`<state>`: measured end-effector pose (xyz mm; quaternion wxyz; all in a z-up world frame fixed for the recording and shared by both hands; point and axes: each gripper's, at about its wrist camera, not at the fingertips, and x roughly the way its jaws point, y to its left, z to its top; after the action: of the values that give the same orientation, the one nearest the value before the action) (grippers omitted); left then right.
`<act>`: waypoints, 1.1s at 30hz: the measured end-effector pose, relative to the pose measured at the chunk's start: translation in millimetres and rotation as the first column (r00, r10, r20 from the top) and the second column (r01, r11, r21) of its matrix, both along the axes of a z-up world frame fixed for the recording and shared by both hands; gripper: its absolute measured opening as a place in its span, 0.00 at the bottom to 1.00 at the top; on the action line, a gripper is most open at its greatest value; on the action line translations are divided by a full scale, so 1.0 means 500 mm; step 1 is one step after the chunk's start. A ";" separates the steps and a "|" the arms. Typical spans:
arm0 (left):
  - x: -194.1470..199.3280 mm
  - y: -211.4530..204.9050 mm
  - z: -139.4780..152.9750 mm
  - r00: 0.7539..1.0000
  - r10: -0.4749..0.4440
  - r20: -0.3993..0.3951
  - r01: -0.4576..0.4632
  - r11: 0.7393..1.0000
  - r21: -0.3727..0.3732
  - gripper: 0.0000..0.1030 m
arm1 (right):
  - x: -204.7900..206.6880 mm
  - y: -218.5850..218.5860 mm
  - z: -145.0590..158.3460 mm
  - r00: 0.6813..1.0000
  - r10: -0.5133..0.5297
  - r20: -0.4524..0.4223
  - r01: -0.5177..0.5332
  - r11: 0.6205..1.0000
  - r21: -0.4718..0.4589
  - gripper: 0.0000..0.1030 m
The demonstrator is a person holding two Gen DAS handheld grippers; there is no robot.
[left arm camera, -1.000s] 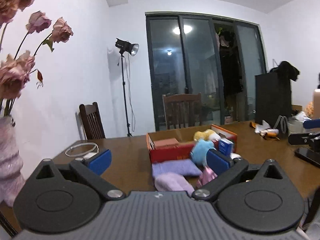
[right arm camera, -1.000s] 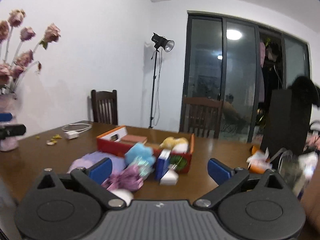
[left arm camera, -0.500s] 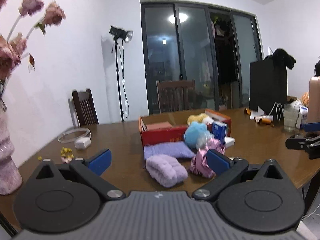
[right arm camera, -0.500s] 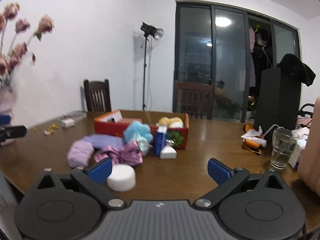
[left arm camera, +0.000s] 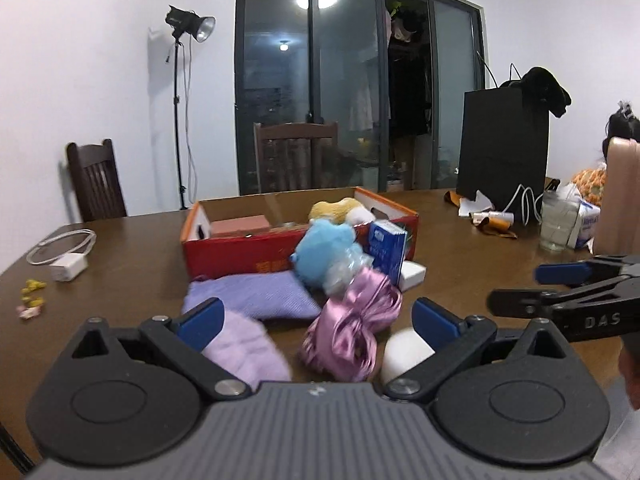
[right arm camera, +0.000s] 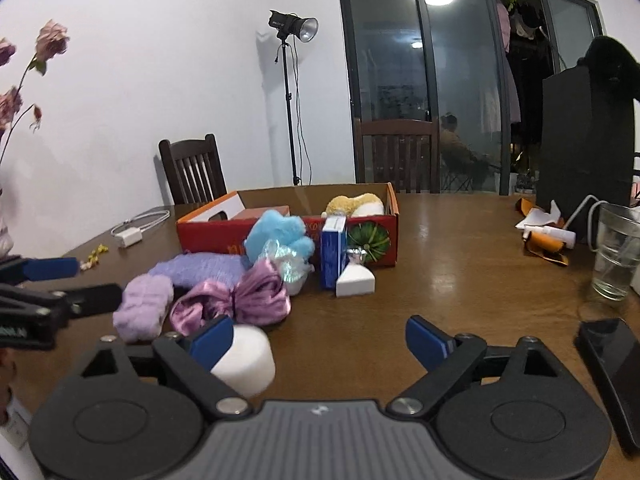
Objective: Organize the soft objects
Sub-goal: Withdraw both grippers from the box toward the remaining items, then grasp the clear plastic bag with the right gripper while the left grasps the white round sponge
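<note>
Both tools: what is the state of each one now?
Left tool: open, holding nothing.
Right tool: open, holding nothing; its jaws have just been closing.

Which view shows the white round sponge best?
The right wrist view: the white round sponge shows top and side, beside that gripper's finger. In the left wrist view the left gripper's finger covers much of the sponge.

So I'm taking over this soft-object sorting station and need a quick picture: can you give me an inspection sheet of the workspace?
Surface: brown wooden table, glossy.
Job's things: fluffy lilac roll, purple knitted cloth, shiny pink ribbon bow, blue plush toy, white foam cylinder lie before the open red cardboard box; yellow plush inside.
Clutter: blue carton, drinking glass, black phone.
Grippers: left gripper open; right gripper open, jaws just narrowing, nothing gripped.
Cables: white charger with cord.
Surroundings: wooden chairs, studio lamp.
</note>
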<state>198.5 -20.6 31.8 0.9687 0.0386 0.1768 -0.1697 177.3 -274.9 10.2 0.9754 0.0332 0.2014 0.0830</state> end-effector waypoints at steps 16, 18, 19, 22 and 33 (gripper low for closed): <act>0.120 0.038 -0.019 0.990 0.063 -0.128 -0.071 0.996 -0.055 0.85 | 0.324 0.097 -0.020 0.982 0.170 -0.086 -0.164 0.984 0.065 0.49; 0.093 0.026 -0.021 0.993 0.022 -0.119 -0.033 0.996 -0.087 0.85 | 0.347 0.107 -0.036 0.978 0.171 -0.115 -0.165 0.984 0.061 0.32; 0.081 0.016 -0.020 0.995 0.003 -0.102 -0.013 0.995 -0.099 0.85 | 0.351 0.110 -0.041 0.979 0.171 -0.112 -0.166 0.985 0.051 0.29; 0.050 -0.025 -0.026 0.991 -0.096 -0.093 0.084 0.988 -0.130 0.86 | 0.333 0.090 -0.036 0.986 0.155 -0.063 -0.149 0.985 0.084 0.23; 0.030 -0.146 -0.094 0.969 -0.140 -0.203 0.150 0.988 0.038 0.75 | 0.130 -0.092 -0.014 1.000 0.024 -0.015 -0.023 0.997 0.068 0.09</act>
<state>213.3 -93.7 -15.0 0.9297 0.0596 0.2742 -0.2384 242.5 -321.0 3.5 0.9711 0.0648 0.2063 0.1009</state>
